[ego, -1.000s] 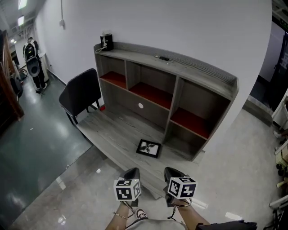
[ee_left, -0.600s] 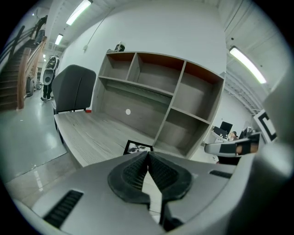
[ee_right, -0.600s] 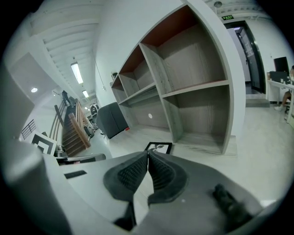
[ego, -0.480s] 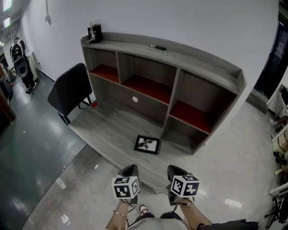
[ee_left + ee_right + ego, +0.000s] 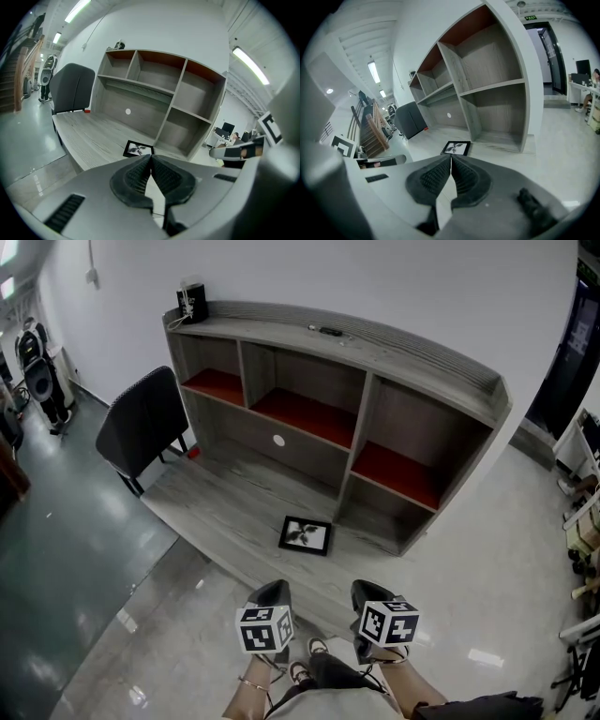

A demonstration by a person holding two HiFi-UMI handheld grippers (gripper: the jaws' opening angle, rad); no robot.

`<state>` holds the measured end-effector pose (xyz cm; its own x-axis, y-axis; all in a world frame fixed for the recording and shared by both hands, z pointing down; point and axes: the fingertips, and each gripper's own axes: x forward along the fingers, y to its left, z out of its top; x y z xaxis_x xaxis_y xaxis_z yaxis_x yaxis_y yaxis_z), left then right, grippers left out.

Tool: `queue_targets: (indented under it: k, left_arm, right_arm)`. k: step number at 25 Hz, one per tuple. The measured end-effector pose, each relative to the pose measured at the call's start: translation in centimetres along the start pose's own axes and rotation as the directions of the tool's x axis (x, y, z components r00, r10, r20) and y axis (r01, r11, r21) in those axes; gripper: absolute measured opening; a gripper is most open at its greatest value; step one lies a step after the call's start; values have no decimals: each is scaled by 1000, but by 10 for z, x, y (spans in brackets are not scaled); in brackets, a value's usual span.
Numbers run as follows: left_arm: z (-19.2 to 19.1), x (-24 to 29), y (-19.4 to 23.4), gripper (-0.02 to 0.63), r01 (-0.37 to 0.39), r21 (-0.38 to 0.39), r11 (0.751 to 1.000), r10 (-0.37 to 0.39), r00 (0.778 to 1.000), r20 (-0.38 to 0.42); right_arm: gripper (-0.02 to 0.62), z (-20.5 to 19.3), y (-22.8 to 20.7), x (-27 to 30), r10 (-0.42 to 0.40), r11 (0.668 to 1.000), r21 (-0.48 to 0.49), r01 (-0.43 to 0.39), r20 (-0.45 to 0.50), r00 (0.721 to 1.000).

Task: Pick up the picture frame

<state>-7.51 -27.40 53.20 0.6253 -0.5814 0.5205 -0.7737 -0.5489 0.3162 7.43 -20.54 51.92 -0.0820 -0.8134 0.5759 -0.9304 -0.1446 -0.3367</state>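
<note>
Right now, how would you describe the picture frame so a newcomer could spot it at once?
Find the grey shelf unit against the white wall, then the low wooden platform before it. The picture frame lies flat there, in front of the right-hand lower compartment: small, black-edged, with a pale picture inside.

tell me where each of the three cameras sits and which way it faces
Head view: on the person's head, looking steeply down at the picture frame lying on the desk; left gripper, right gripper and forearms show.
Left gripper view: on that gripper, looking along its shut jaws toward the frame and shelf unit.
Right gripper view: on that gripper, same aim, jaws shut.
Shared: all three show the frame.
</note>
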Motion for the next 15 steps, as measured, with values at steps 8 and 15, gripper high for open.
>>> queue_targets:
  k: [8, 15]
  left_arm:
    - [3, 5, 11, 14, -28, -25, 999, 28, 1000, 3]
    - [18, 19, 6, 14, -22, 12, 1000, 22, 1000, -3]
  right_arm:
    - [32, 9, 14, 15, 39, 999, -31, -39, -4, 999]
    - [32, 27, 10, 29, 52, 999, -16, -52, 13, 999]
